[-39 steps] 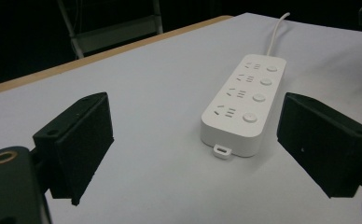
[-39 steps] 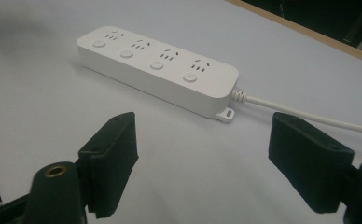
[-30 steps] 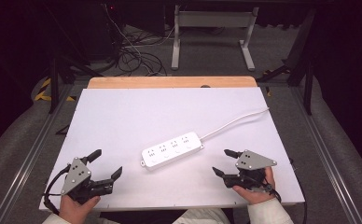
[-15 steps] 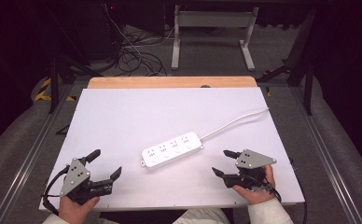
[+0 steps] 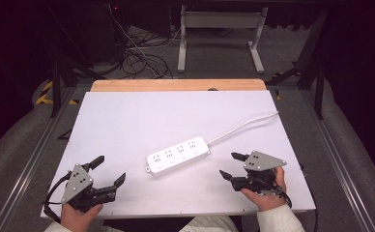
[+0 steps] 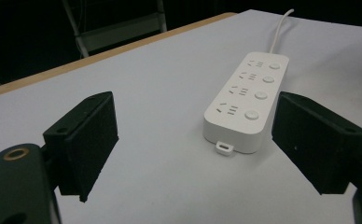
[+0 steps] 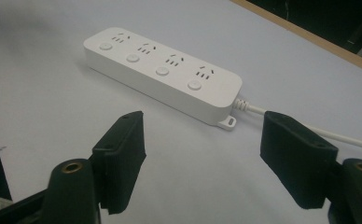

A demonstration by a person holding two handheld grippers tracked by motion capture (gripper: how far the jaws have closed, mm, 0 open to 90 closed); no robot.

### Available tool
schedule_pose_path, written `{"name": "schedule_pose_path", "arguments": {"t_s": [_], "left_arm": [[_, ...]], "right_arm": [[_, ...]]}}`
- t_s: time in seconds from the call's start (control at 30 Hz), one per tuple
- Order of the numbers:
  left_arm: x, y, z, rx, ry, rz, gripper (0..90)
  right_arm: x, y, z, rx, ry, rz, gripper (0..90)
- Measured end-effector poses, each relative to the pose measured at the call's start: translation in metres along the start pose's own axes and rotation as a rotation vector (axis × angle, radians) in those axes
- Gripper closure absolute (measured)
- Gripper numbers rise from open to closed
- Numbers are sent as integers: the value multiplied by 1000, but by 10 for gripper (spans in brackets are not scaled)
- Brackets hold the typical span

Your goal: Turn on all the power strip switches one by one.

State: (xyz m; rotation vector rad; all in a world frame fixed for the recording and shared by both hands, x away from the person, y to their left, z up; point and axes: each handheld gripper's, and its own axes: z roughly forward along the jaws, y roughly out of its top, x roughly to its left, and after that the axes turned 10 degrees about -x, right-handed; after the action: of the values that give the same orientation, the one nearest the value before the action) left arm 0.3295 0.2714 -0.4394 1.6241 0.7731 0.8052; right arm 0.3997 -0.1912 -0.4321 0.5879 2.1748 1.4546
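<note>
1. On the white table top (image 5: 127, 125) with its pale wooden far edge, a white plastic four-socket power strip (image 5: 178, 155) lies flat near the middle, slightly toward the near side, set at a slant so its left end sits nearer than its right
2. A white cable (image 5: 243, 125) leaves the strip's right end and runs toward the far right edge of the table
3. The left gripper (image 5: 107, 173), black with a grey three-cornered plate on top, is held by a hand at the near left corner; its jaws stand released, wide apart, with nothing between them, well to the left of the strip
4. In the left gripper view the strip (image 6: 248, 98) lies ahead between the two jaws, untouched, its small mounting tab facing the camera
5. The right gripper (image 5: 234, 166), of the same build, sits at the near right, just beside the strip's cable end; its jaws are spread and hold nothing
6. In the right gripper view the strip (image 7: 163, 70) and cable (image 7: 309, 130) lie beyond the parted jaws, apart from them
</note>
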Motion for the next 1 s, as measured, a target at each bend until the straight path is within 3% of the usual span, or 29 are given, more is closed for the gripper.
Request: {"name": "schedule_pose_path", "arguments": {"t_s": [0.13,0.43,0.67,0.87,1.0], "left_arm": [[-1,0,0,13,9,10,160],[-2,1,0,18,0,3,164],[-3,1,0,22,3,14,164],[-4,1,0,23,5,15,164],[-3,1,0,20,4,21,164]], "right_arm": [[-2,5,8,25,18,13,316],[-1,30,26,13,43,-14,330],[3,37,39,29,61,-23,346],[6,44,46,45,95,-21,430],[9,50,49,51,124,-17,545]]}}
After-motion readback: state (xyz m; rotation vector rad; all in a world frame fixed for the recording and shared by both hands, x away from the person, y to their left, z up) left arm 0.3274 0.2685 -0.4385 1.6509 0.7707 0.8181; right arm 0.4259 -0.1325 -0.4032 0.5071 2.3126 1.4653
